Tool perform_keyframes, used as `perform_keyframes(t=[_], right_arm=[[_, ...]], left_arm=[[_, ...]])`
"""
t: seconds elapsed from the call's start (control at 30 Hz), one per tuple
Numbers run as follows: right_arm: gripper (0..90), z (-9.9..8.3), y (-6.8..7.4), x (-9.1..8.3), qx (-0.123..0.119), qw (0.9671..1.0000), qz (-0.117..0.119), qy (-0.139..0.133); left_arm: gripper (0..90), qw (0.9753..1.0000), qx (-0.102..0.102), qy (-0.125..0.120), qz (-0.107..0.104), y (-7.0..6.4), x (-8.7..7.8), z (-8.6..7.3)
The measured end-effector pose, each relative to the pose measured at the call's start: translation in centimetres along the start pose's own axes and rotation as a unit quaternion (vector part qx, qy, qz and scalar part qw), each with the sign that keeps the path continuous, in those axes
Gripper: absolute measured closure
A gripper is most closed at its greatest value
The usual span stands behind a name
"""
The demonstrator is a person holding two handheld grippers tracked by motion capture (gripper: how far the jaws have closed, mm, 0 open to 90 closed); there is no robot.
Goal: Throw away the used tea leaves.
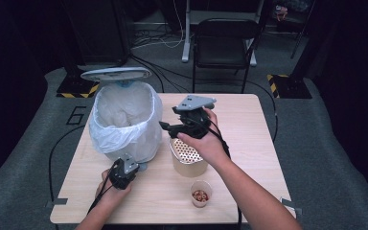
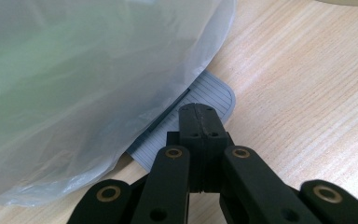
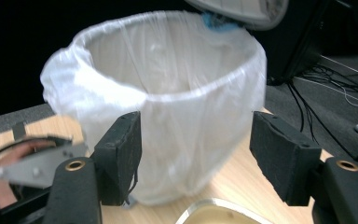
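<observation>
A pedal bin (image 1: 124,120) lined with a white plastic bag stands at the table's left, its grey lid (image 1: 116,73) raised. My left gripper (image 1: 124,168) is shut at the bin's foot. In the left gripper view its closed tips (image 2: 198,112) rest on the ribbed grey pedal (image 2: 214,95), with nothing held between them. My right gripper (image 1: 167,127) is open in the air beside the bin's right side, above a perforated cream container (image 1: 188,155). In the right gripper view the jaws (image 3: 196,140) stand wide apart and empty, facing the bin (image 3: 168,93).
A small paper cup (image 1: 201,193) holding brown bits stands near the table's front edge. The wooden table (image 1: 249,124) has bare room on its right half. A black folding chair (image 1: 223,43) and cables lie beyond the far edge.
</observation>
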State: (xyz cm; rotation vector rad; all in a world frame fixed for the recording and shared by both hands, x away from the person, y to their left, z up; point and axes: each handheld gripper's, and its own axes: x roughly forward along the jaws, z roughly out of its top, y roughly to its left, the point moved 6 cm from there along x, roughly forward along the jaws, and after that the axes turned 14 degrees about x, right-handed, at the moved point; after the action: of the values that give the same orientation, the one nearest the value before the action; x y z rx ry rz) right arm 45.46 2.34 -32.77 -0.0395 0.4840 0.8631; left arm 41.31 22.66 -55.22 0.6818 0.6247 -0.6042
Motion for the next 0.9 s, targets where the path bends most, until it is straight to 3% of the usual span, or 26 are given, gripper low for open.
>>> perform_keyframes(t=[0.1, 0.27, 0.4, 0.7, 0.9], right_arm=[[34.2, -1.3, -1.0, -0.9, -0.001, 1.0000, -0.008, -0.004], [33.4, -3.5, -2.1, -2.0, 0.018, 0.9998, -0.011, 0.004], [34.2, -5.2, -2.7, -2.8, 0.018, 0.9996, -0.019, 0.005], [26.4, -9.0, -2.9, -4.1, 0.035, 0.9991, -0.021, 0.015], [21.3, -11.7, -2.0, -5.2, 0.034, 0.9991, -0.010, 0.025]], left_arm=[[90.0, 0.9999, -0.002, -0.006, 0.008, 0.0, 0.1, 0.0], [90.0, 1.0000, -0.001, -0.006, 0.006, 0.0, 0.1, 0.0], [90.0, 1.0000, -0.002, -0.004, 0.004, 0.0, 0.0, 0.0], [90.0, 1.0000, -0.002, -0.005, 0.008, 0.0, 0.1, 0.0], [90.0, 0.9999, -0.002, -0.006, 0.009, 0.0, 0.1, 0.0]])
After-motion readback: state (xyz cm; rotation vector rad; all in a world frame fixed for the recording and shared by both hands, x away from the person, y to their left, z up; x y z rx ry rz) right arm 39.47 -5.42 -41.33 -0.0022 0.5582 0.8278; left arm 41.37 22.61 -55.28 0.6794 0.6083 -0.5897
